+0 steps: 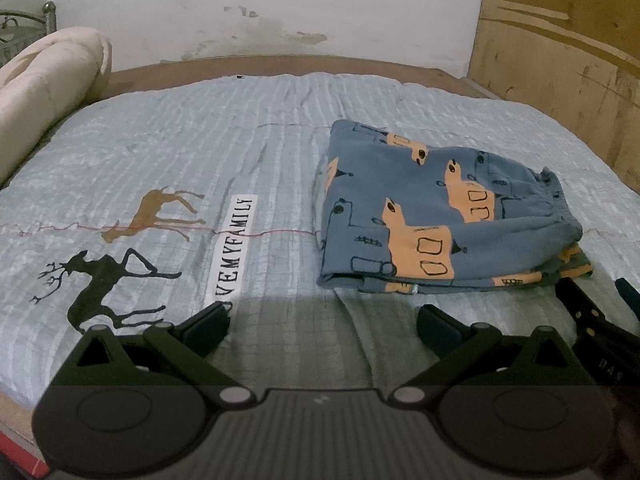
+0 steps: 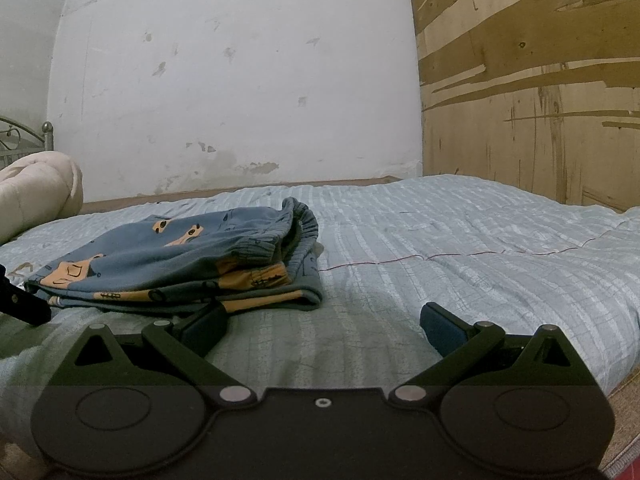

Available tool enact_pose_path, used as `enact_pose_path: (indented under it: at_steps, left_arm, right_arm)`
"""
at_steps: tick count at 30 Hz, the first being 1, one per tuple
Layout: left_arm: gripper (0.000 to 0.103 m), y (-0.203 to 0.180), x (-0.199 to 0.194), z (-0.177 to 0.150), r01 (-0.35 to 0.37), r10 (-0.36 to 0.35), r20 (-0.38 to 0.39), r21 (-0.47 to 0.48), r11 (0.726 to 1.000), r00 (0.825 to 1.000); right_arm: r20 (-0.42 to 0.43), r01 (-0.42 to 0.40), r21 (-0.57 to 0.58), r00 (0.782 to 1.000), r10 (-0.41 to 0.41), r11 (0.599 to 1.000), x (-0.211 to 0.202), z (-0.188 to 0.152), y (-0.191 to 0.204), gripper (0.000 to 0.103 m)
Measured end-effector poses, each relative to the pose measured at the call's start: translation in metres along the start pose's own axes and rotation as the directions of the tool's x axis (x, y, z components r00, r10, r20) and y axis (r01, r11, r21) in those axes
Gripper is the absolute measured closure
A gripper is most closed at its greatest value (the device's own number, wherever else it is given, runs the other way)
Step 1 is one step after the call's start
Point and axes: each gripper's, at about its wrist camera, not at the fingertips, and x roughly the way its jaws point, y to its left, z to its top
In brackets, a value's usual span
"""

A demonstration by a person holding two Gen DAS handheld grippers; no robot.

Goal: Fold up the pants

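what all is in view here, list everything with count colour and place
pants: one, blue with orange vehicle print, folded into a stack on the bed, right of centre in the left wrist view
bedspread: one, pale blue ribbed, covering the bed
deer prints: two, one black, one brown, on the bedspread left of the pants
text strip: one, white with black letters, on the bedspread beside the deer
bolster: one, cream, far left end of the bed
wall: one, white, stained, behind the bed
wooden panel: one, brown, peeling, on the right
left tongs: one, black, open, empty, just short of the pants
right tongs: one, black, open, empty, at the stack's near edge
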Motion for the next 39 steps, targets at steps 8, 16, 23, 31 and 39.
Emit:
enact_pose_path:
  at_steps: [8,16,23,31,39]
  left_arm:
    - [0.001,0.014,-0.010,0.001,0.082,-0.082,-0.016,0.004,0.997,0.997]
    - [0.001,0.031,-0.010,0.014,0.157,-0.158,-0.011,-0.067,0.985,0.987]
    - [0.001,0.036,0.015,0.047,0.202,-0.205,-0.014,-0.128,0.971,0.979]
    - [0.001,0.021,0.045,0.075,0.226,-0.230,-0.049,-0.074,0.971,0.972]
    - [0.001,0.017,0.077,0.087,0.260,-0.266,-0.086,-0.073,0.963,0.960]
  right_arm:
    - [0.020,-0.065,0.082,0.998,0.064,0.995,-0.008,0.010,-0.010,0.001]
    - [-0.132,-0.319,0.136,0.933,0.336,0.938,0.015,0.049,-0.029,0.001]
    - [-0.306,-0.425,0.255,0.817,0.489,0.869,0.062,0.070,-0.043,0.001]
    - [-0.292,-0.438,0.442,0.755,0.587,0.783,0.106,0.084,-0.059,0.001]
    - [-0.257,-0.476,0.523,0.703,0.663,0.707,0.140,0.086,-0.063,0.001]
